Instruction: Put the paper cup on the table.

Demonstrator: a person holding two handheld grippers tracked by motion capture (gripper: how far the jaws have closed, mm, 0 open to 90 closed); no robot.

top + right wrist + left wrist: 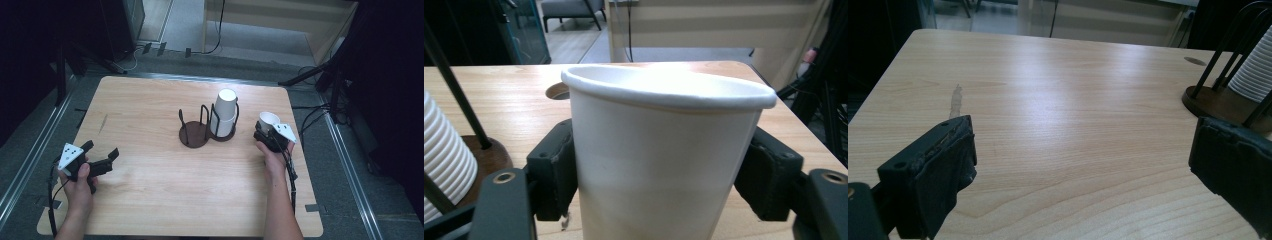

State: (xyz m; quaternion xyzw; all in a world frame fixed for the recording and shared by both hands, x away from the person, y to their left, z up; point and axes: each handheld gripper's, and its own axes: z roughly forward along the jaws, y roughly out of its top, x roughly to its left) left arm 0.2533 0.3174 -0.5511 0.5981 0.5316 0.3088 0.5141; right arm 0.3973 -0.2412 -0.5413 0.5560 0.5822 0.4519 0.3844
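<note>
The right tongs pinch a white paper cup by its sides, mouth up, near the worktop's right edge, likely so it stays upright. The left tongs are spread wide and hold nothing. Farther off, a dark wire cup holder keeps stacked cups upside down. The wooden worktop is bare elsewhere. Grey floor and cables lie beyond.

This looks like a lab or recording studio: a bare wooden desk stands on grey carpet between black stand legs, floor rails and loose cables, probably camera gear.
</note>
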